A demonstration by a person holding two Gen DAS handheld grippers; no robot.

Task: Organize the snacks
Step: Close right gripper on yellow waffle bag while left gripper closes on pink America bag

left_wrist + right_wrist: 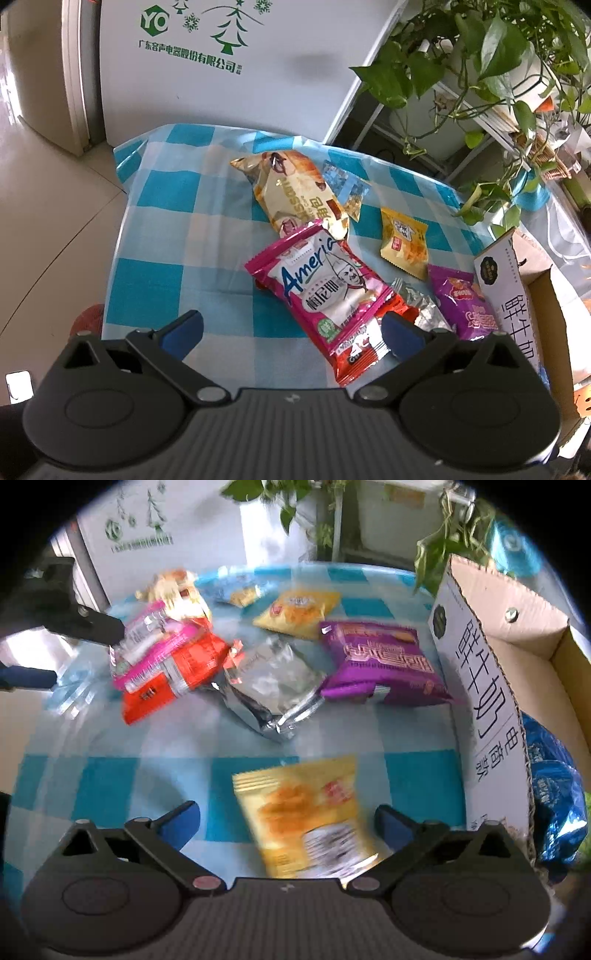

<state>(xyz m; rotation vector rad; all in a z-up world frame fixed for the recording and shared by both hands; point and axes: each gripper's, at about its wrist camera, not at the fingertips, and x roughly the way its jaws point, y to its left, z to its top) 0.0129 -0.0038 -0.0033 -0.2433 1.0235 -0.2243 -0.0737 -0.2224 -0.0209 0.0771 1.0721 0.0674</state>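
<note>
Between open right hand-held gripper fingers: yellow pkt, blurry; maybe loose.

White panel, 12 o'clock: green hexagon logo "YC", below it "广东容声电器股份有限公司"
Pink packet, centre: "Ameri…" in blue letters, then "梅尼耶"
Croissant bag, 12 o'clock of the pink packet: "…ssant" and "角包", partly covered
Cardboard box, 3 o'clock: "鲜牛奶" in large characters, "电商款" smaller beside them
Purple packet, 1 o'clock in the right wrist view: print too blurred to read
Yellow packet, near the bottom of the right wrist view: label blurred, unreadable
</note>
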